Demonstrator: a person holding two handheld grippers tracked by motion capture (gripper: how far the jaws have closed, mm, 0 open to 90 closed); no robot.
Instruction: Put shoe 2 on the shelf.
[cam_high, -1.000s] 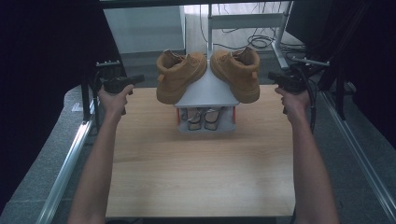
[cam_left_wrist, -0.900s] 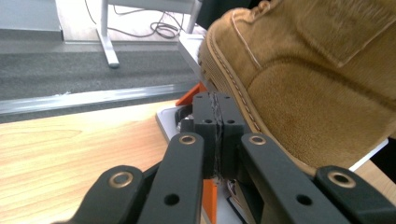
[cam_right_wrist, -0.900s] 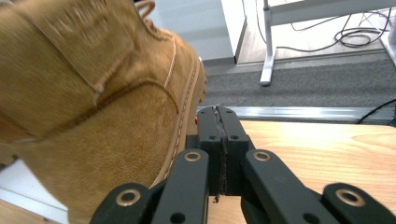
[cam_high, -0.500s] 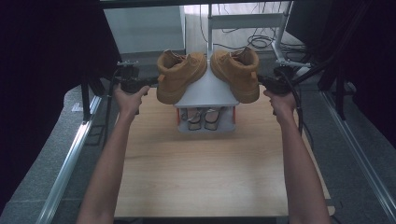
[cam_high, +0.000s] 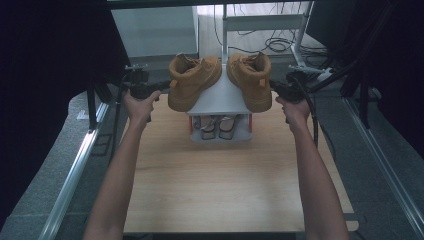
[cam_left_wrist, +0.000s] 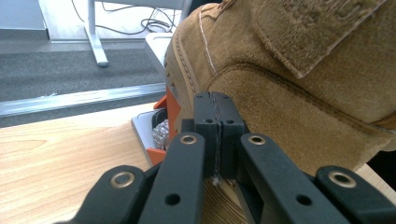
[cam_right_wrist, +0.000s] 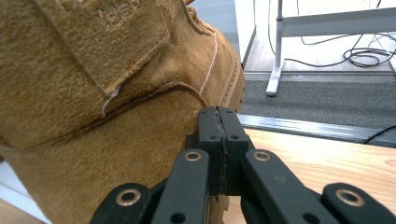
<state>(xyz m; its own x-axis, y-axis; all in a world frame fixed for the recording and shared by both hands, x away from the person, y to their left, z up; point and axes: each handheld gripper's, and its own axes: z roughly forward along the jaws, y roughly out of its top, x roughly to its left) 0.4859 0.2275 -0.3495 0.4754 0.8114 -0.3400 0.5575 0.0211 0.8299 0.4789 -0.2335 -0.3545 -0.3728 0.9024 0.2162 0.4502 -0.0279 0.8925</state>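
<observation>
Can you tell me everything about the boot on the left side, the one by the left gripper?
The left boot is a tan, suede-looking ankle boot with a padded collar, stitched seams and a pale sole edge. It sits on top of a small grey stand at the far end of the wooden table, beside its twin, tilted with one end hanging over the stand's edge. The left gripper, jaws shut with nothing between them, is right up against its side; whether it actually touches cannot be told.

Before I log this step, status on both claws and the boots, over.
Left claw shut, empty, beside left boot. Right claw shut, empty, beside right boot. Both boots on the grey rack. Nothing in the way.
</observation>
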